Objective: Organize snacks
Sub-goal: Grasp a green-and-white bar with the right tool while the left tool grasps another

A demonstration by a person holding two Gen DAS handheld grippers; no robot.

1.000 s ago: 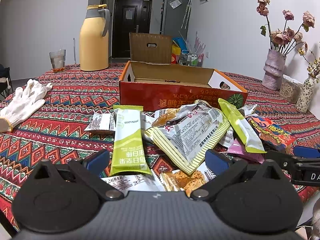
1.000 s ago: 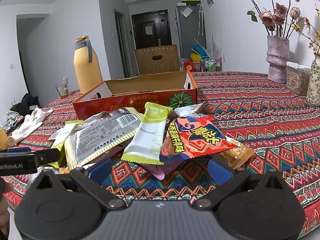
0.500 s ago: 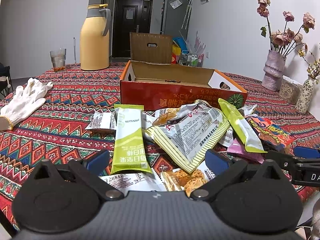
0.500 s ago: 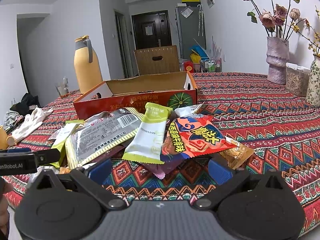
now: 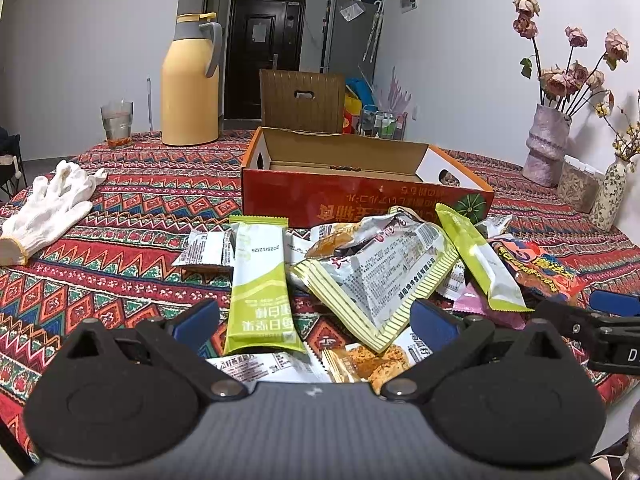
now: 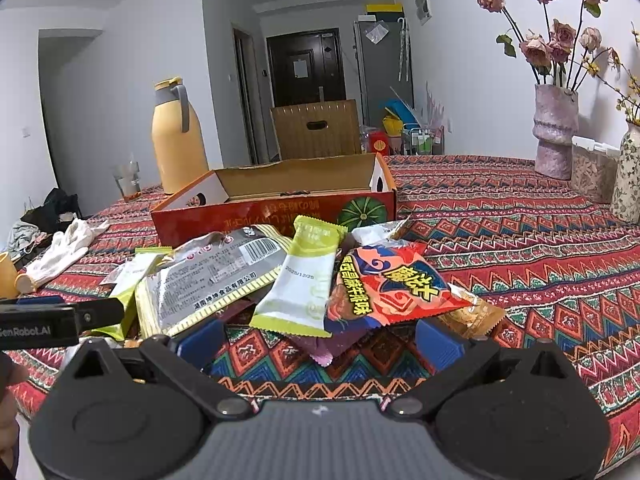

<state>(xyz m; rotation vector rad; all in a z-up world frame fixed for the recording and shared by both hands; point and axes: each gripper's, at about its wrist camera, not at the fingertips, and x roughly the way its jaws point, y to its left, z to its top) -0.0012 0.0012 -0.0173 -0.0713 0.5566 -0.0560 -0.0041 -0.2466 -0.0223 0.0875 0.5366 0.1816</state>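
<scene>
A pile of snack packets lies on the patterned tablecloth in front of an open red cardboard box. In the left wrist view a green-and-white stick packet points toward me, beside a large silver packet with a striped yellow edge. My left gripper stands open just short of them, holding nothing. In the right wrist view a second green-and-white packet overlaps a red-orange packet. My right gripper is open near the pile's front edge, empty.
A yellow thermos jug and a glass stand at the back left. White gloves lie to the left. Vases with dried flowers and a jar stand at the right edge. A wooden chair back rises behind the box.
</scene>
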